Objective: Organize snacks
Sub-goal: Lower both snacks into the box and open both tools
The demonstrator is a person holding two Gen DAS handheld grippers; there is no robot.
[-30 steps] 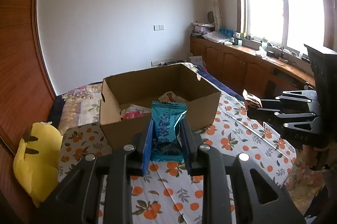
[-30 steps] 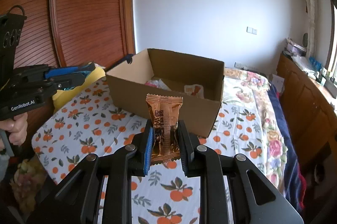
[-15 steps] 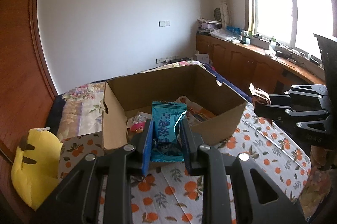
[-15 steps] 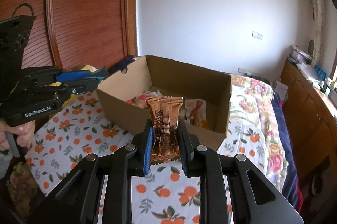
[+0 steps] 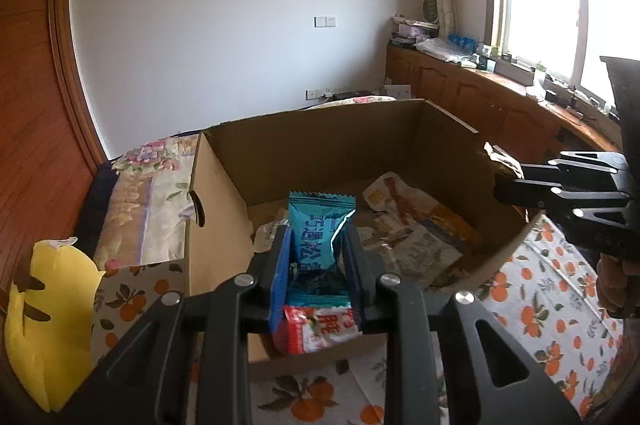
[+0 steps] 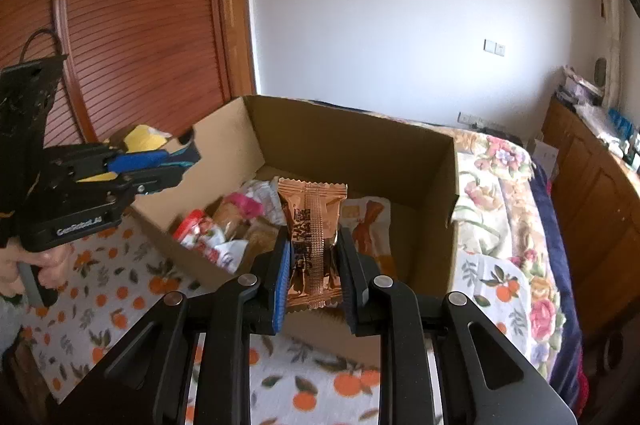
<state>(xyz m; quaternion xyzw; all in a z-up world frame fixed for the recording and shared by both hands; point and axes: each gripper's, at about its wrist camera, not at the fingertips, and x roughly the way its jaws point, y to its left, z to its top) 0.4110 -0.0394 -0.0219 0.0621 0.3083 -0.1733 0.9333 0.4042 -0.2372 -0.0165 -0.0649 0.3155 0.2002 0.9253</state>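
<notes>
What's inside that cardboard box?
The cardboard box holds loose snack packets: a red-and-white one, a pink one, pale wrappers. The gripped packets hide some; lower layers are covered.

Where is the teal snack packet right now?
In the left wrist view, the teal snack packet stands pinched between the left gripper jaws, above the open cardboard box.

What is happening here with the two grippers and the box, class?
A person holds a gripper in each hand over an open brown cardboard box on an orange-patterned cloth. The left gripper is shut on a teal foil snack packet, and the right gripper is shut on a copper-brown foil snack packet. Both packets hang above the box, which already contains several wrapped snacks. Neither packet has been released yet.
</notes>
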